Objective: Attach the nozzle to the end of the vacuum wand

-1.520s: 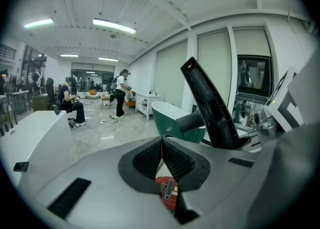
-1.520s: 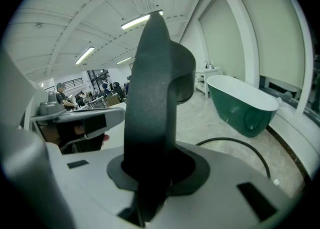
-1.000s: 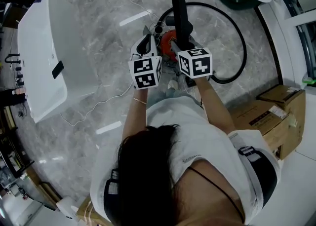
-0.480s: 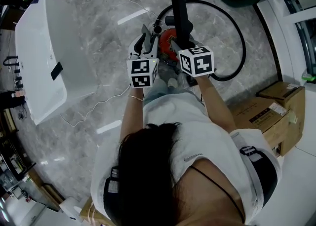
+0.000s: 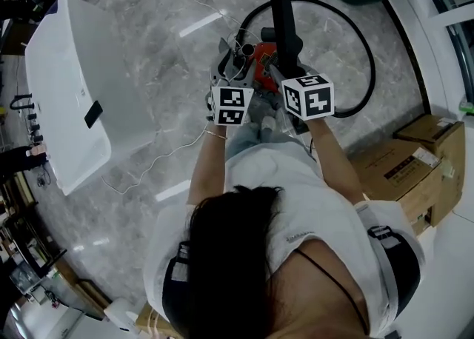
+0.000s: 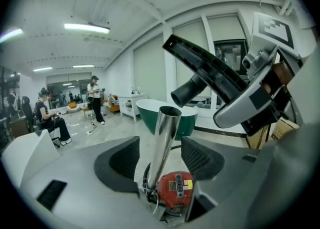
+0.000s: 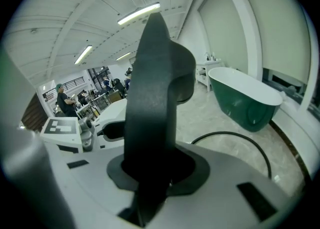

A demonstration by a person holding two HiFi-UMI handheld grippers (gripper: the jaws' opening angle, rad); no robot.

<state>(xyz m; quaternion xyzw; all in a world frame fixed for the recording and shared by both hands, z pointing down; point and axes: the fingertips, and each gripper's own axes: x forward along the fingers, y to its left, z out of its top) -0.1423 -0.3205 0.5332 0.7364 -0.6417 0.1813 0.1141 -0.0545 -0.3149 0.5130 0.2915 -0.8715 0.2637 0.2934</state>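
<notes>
Down below us we see a person's dark hair and white shirt, with both arms held out in front.

The left gripper (image 6: 160, 159) has its jaws opening. The shiny metal wand (image 6: 163, 135) stands between its two dark pads (image 6: 122, 160). The pads are on each side of the wand and do not press it. The wand leans a little, with its open end on top.

The right gripper (image 7: 152, 170) is pinching the black nozzle (image 7: 152, 98) tight near its lower part. The nozzle sticks up and away from the jaws. In the left gripper view the nozzle (image 6: 210, 70) hangs up and to the right of the wand. Its round hole is close to the wand's open end, but the two do not touch. The nozzle is not on the wand yet.

Under the wand sits the red vacuum body (image 6: 175, 188) on the grey floor (image 5: 163, 27), just past the person's feet. A black hose (image 5: 364, 56) makes a big loop on the floor beyond it.

Some cardboard boxes (image 5: 404, 167) sit by the right edge of the floor. A white tub (image 5: 70, 101) stands at the left edge, and a green tub (image 7: 245, 100) stands farther off.

Far away, some people (image 6: 95, 98) stand and sit in the big room.
</notes>
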